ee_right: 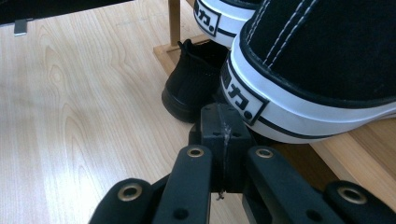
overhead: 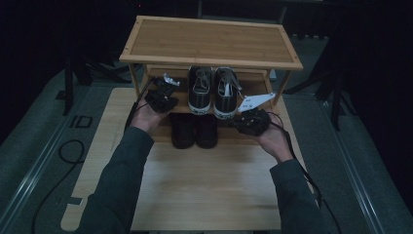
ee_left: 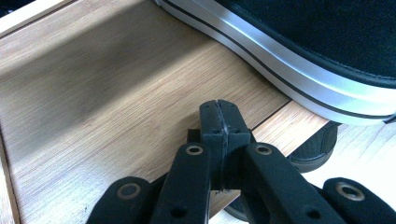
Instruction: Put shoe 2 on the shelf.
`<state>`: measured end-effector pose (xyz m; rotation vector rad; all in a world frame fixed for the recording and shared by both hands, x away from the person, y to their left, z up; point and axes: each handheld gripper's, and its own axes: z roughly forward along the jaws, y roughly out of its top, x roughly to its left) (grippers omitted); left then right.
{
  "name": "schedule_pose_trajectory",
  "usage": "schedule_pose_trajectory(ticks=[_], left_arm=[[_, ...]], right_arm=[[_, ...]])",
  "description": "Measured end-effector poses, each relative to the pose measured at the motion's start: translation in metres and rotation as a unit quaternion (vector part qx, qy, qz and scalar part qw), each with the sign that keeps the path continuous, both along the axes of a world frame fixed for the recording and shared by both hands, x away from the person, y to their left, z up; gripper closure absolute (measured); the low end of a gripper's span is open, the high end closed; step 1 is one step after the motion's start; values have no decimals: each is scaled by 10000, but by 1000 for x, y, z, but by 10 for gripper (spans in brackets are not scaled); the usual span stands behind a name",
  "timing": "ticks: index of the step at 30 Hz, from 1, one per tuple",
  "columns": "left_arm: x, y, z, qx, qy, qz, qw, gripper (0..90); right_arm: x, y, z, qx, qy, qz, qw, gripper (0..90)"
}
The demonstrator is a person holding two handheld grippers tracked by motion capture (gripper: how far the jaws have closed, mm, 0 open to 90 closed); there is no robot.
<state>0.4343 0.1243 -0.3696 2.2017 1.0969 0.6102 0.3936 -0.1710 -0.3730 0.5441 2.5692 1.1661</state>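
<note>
A pair of black canvas sneakers with white soles [overhead: 200, 90] [overhead: 225, 92] stands on the lower shelf of a two-tier wooden rack [overhead: 209, 41], heels toward me. My left gripper [overhead: 165, 92] is shut and empty, just left of the left sneaker. In the left gripper view its closed tips [ee_left: 219, 116] hover over the shelf board [ee_left: 116, 93] beside the sneaker's white sole [ee_left: 299, 70]. My right gripper [overhead: 237, 118] is shut and empty too. Its tips [ee_right: 220, 119] sit right at the heel of the right sneaker [ee_right: 317, 60].
A pair of plain black shoes [overhead: 195, 130] stands on the table [overhead: 209, 190] in front of the rack, one of them [ee_right: 194, 79] beside a rack post [ee_right: 174, 21]. Its dark sole [ee_left: 317, 147] peeks from below the shelf edge. Dark floor and stands surround the table.
</note>
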Motion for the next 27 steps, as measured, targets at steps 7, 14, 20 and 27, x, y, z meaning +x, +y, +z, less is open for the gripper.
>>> schedule_pose_trajectory(ticks=[7, 14, 20, 27], left_arm=[[0, -1, 0, 36, -12, 10, 10000, 900], [-1, -2, 0, 51, -19, 30, 10000, 900], [-1, -2, 0, 55, -22, 22, 10000, 900], [-1, -2, 0, 54, -24, 23, 10000, 900]], right_arm=[[3, 6, -4, 4, 1, -52, 10000, 900], [4, 8, -7, -84, -13, -92, 9999, 900], [5, 10, -9, -104, -11, -178, 9998, 900], [8, 11, -10, -75, 1, -216, 9997, 900]])
